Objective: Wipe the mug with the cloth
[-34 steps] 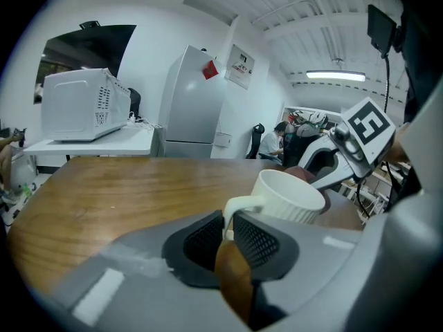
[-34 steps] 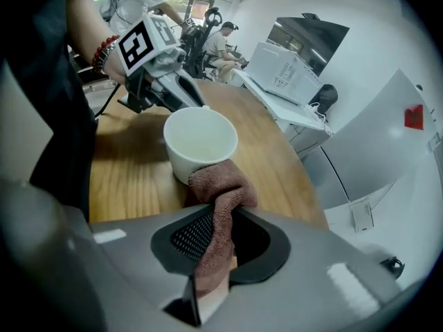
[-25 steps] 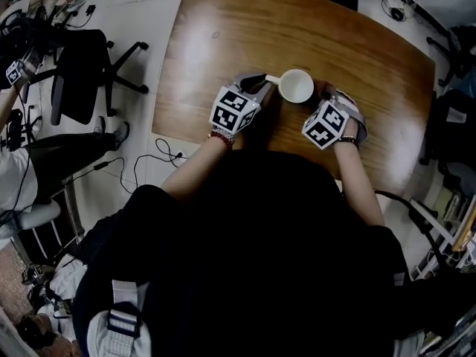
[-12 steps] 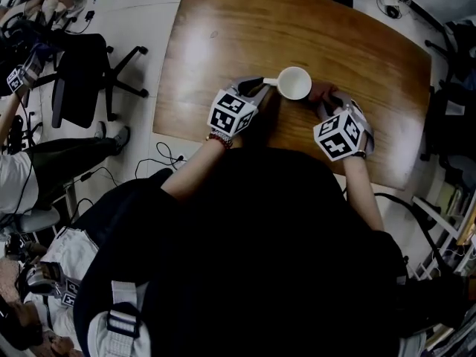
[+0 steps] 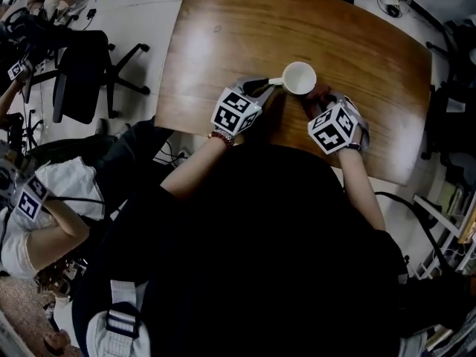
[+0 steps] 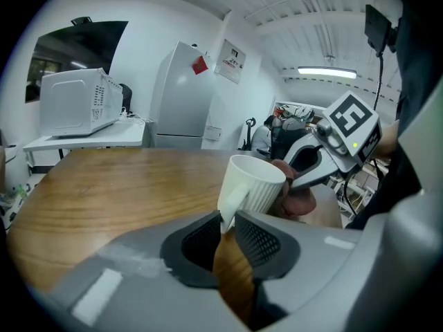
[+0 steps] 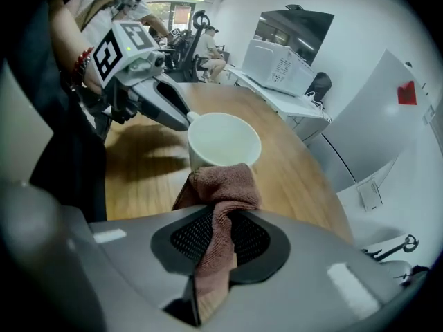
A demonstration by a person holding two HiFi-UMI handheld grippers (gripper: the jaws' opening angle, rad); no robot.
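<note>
Head view, from the left: a black office chair point(image 5: 82, 73) stands on the floor beside the wooden bench point(image 5: 223, 36). Over the bench's near edge we see the left hand-held gripper point(image 5: 258, 88), pointing right toward the white mug point(image 5: 299, 78). The mug sits near the middle of the bench's near half, its mouth facing up. Just right of the mug is the right hand-held gripper point(image 5: 315, 101), tipped steeply down, with the reddish-brown cloth point(image 5: 320, 94) at its tip against the mug's near-right side.

In the left gripper view, a white microwave point(image 6: 73, 102) and a white fridge point(image 6: 181, 95) stand at the far left. The left hand-held gripper's jaws are pinched on the mug's handle point(image 6: 232, 200), and the ribbed mug leans a little. We cannot tell whether its base rests on the bench.

In the right gripper view, that hand-held gripper's jaws are pressed together on a fold of the cloth. The bunched end of the cloth touches the mug's outer wall just below the rim.
</note>
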